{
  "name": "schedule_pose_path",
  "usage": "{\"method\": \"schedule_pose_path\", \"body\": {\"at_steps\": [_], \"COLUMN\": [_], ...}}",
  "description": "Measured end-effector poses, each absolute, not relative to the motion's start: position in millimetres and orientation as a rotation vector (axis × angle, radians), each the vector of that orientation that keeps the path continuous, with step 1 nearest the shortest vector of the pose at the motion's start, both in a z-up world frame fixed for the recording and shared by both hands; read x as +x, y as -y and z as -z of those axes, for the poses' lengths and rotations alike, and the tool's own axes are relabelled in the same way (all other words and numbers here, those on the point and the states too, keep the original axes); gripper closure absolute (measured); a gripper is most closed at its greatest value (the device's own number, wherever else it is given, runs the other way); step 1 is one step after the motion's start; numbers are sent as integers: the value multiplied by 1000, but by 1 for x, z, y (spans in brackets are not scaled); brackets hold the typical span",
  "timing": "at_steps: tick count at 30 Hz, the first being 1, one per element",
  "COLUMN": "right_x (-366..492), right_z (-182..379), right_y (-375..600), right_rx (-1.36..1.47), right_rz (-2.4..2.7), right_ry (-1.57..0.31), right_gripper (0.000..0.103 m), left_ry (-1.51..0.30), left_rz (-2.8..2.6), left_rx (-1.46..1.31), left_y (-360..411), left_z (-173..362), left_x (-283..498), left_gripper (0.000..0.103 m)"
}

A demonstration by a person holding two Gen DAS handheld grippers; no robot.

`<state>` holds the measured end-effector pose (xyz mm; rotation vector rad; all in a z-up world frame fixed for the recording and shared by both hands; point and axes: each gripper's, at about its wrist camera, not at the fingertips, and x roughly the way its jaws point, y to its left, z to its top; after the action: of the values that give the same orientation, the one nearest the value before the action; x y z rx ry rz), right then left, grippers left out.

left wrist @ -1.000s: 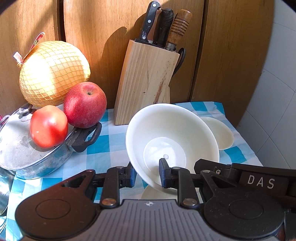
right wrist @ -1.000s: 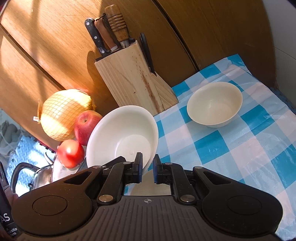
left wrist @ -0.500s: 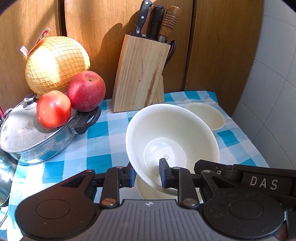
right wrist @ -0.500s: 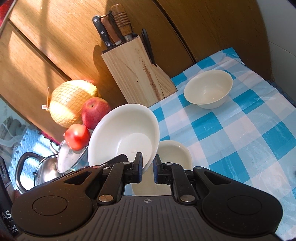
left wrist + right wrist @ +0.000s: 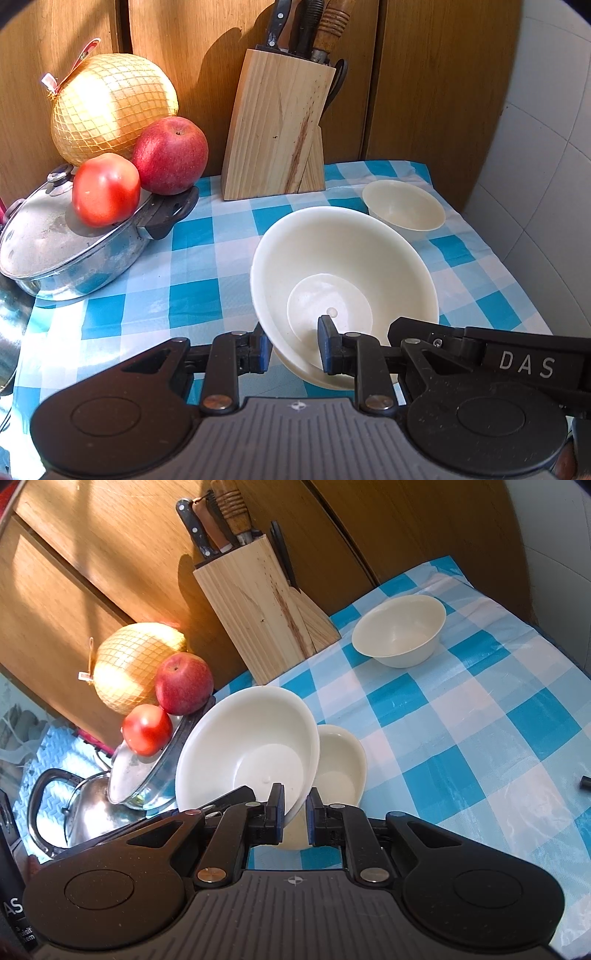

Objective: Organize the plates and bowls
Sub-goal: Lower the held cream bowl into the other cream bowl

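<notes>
Sunlit wooden cabinet doors (image 5: 424,74) back a table (image 5: 480,716) spread with a blue-and-white checked cloth. Both grippers are clamped on the rim of the same large white bowl (image 5: 343,269), which hangs tilted above the table: the left gripper (image 5: 293,346) has one finger (image 5: 325,341) inside the bowl and the other outside its wall, and the right gripper (image 5: 295,812) pinches the near rim edge narrowly between its fingers (image 5: 277,806). Directly under the held bowl, just beyond the right fingers, a smaller cream bowl (image 5: 340,764) sits on the cloth, partly covered by the large one. Farther ahead and to the right of the fingers, a second small bowl (image 5: 400,629) stands alone near the back edge of the table. Beyond the fingers against the cabinet is a wooden knife block (image 5: 277,125) with several handles sticking up. Off to the left, a steel lidded pot (image 5: 70,258) carries a tomato (image 5: 105,188) and a red apple (image 5: 170,155) on its lid, with a netted pomelo (image 5: 112,107) behind them. In the right wrist view a metal kettle (image 5: 77,808) shows at the far left, below the pot.
</notes>
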<state>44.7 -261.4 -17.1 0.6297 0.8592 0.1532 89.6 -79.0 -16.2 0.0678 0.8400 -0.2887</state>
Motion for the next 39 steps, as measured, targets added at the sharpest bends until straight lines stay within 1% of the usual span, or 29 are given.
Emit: {"method": "schedule_pose_path", "body": {"at_steps": [39], "right_x": [52], "right_z": [26], "right_y": [255], "right_rx": [603], "right_rz": [-121], "right_ry": [-912], "right_gripper": [85], "left_ry": [-886], "left_rz": [275], "left_rx": [76], "left_y": [80], "left_z": [28], "left_x": [100], "left_gripper": [86]}}
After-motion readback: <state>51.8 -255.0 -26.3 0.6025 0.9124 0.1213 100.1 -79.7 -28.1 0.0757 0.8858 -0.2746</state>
